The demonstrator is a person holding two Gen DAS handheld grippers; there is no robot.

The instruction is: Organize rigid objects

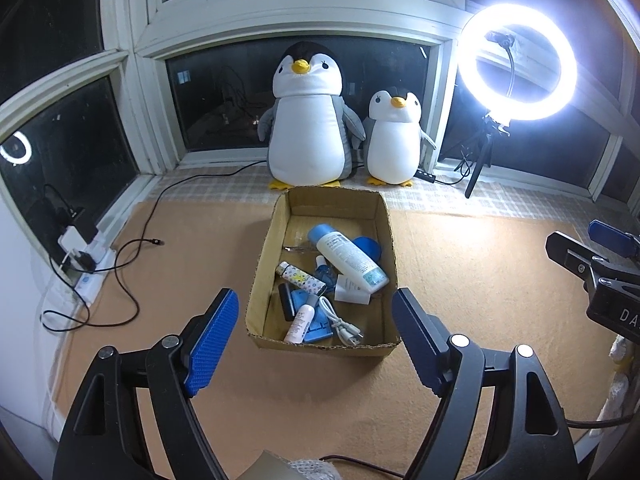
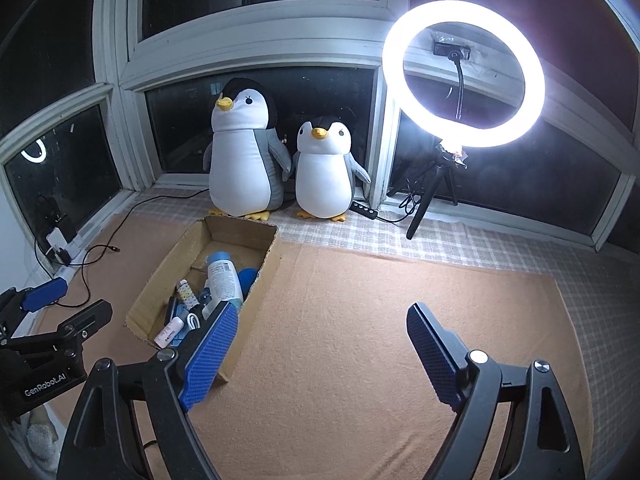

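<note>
Task status: the rigid objects are gathered inside the open cardboard box, which sits at the centre of the left wrist view on the orange mat. Visible contents include a white bottle with a blue cap lying diagonally across the pile, a small patterned tube, a small white bottle with a pink label near the front wall, a coiled white USB cable, a round blue lid and a black rectangular item. No loose items are visible on the mat around the box in either view. Judgement: collection appears complete or nearly so (the contents lie jumbled, so any arranging within the box would remain).

Pose, left hand-held gripper: it hangs above the near end of the box, pointed forward and down, with its blue-padded fingers spread wide and nothing between them.

Pose, right hand-held gripper: it hangs over bare mat at the lower centre of the right wrist view, just beside the right wall of the box. Its fingers are likewise wide apart and hold nothing.

Background: two plush penguins and a lit ring light stand along the window at the top of the frame.
</note>
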